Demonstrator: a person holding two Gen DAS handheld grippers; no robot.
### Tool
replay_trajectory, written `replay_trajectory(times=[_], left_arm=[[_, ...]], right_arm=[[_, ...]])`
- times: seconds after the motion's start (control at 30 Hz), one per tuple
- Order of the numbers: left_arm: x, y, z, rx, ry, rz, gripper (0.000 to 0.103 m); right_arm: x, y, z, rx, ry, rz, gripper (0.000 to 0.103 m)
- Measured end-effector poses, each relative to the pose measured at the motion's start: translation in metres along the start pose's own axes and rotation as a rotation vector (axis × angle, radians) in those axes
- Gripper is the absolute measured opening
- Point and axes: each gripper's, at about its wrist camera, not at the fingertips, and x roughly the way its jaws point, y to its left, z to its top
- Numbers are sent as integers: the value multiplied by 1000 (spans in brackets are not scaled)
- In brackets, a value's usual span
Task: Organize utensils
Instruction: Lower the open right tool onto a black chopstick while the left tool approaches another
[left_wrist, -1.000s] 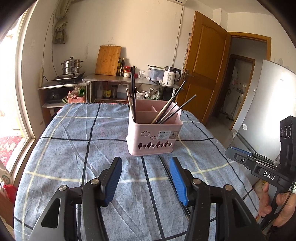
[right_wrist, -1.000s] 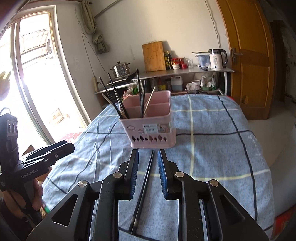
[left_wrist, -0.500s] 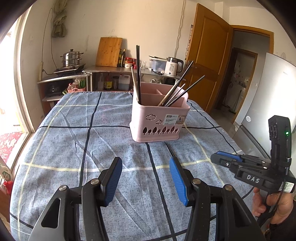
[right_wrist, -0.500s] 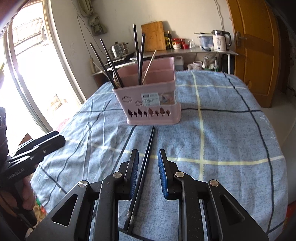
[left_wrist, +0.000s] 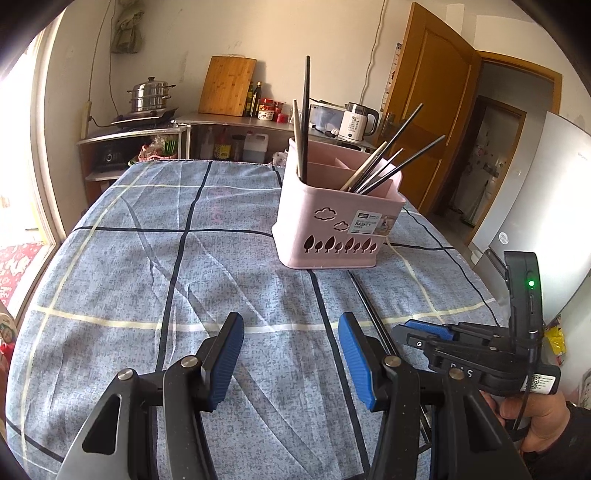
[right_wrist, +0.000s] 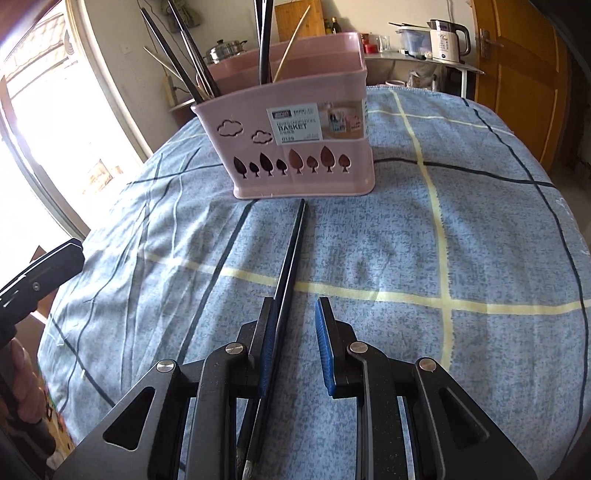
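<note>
A pink utensil basket (left_wrist: 338, 225) stands on the blue checked tablecloth (left_wrist: 147, 266) and holds several chopsticks (left_wrist: 384, 162). It also shows in the right wrist view (right_wrist: 299, 144). A pair of black chopsticks (right_wrist: 290, 262) lies on the cloth from the basket's foot toward me. My right gripper (right_wrist: 295, 343) is open, low over the chopsticks' near part, which run between the jaws along the left pad (right_wrist: 267, 343). In the left wrist view the chopsticks (left_wrist: 369, 310) run under the right gripper (left_wrist: 424, 332). My left gripper (left_wrist: 291, 365) is open and empty above the cloth.
Behind the table a counter (left_wrist: 236, 120) carries a steamer pot (left_wrist: 151, 96), a cutting board (left_wrist: 227, 85), bottles and a kettle (left_wrist: 356, 122). A wooden door (left_wrist: 428, 110) and a fridge (left_wrist: 535, 206) stand at the right, a bright window (right_wrist: 44, 122) at the left.
Both grippers have moved forward and lower toward the basket. The right gripper has come down over the lying chopsticks, which now sit between its jaws.
</note>
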Motion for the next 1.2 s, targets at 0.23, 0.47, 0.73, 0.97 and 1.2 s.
replay_trajectory(times=[0.23, 0.47, 0.73, 0.97, 1.2], left_arm=[[7, 3, 1, -9, 11, 2, 53], [13, -3, 0, -19, 30, -5, 53], [23, -15, 0, -12, 58, -30, 53], [53, -40, 8, -1, 107, -101, 53], [110, -79, 9, 55, 197, -110, 41]], right_arm=[[11, 3, 2, -6, 19, -16, 22], [11, 2, 0, -20, 25, -47, 22], [5, -1, -7, -31, 37, -65, 9], [-8, -25, -16, -2, 32, -61, 8], [-20, -48, -24, 36, 22, -77, 8]])
